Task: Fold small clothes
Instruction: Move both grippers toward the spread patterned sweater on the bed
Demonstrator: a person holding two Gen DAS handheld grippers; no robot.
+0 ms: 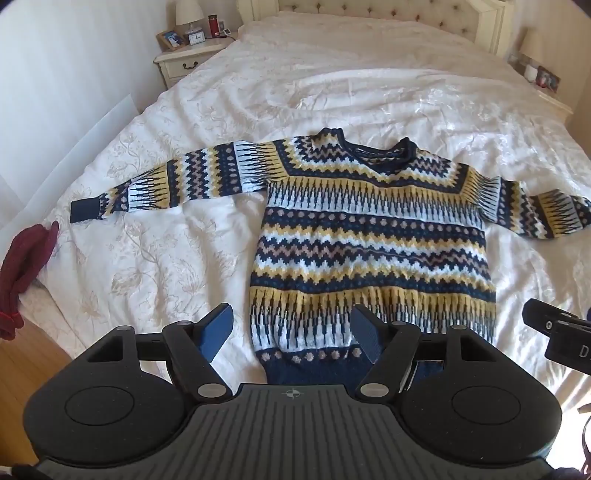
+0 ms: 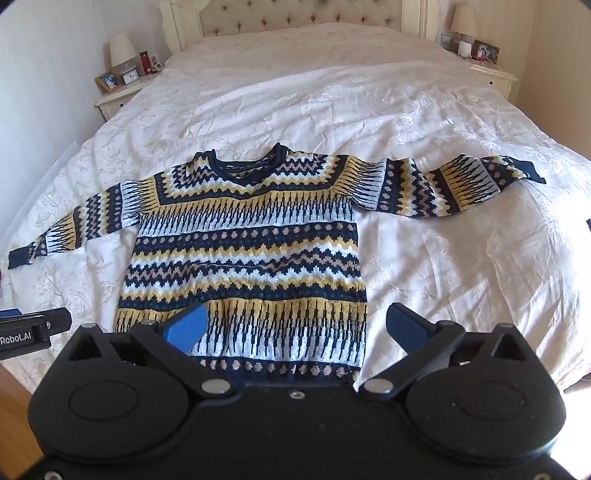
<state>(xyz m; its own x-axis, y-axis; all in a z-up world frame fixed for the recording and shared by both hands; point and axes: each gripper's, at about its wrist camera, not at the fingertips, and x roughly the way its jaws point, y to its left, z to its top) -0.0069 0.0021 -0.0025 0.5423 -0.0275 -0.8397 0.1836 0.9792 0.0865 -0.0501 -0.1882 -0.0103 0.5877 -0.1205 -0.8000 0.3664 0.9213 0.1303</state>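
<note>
A navy, yellow and white patterned sweater (image 1: 369, 236) lies flat, front up, on the white bed, sleeves spread out to both sides; it also shows in the right wrist view (image 2: 243, 254). My left gripper (image 1: 291, 332) is open and empty, hovering over the sweater's lower left hem corner. My right gripper (image 2: 295, 328) is open and empty, above the lower right hem. The right gripper shows at the edge of the left wrist view (image 1: 557, 332), and the left gripper shows in the right wrist view (image 2: 29, 328).
The white floral bedspread (image 1: 147, 258) covers the bed. A dark red garment (image 1: 22, 269) lies at the bed's left edge. Nightstands with lamps stand at the left (image 1: 188, 55) and the right (image 2: 487, 74). A tufted headboard (image 2: 295, 18) is at the far end.
</note>
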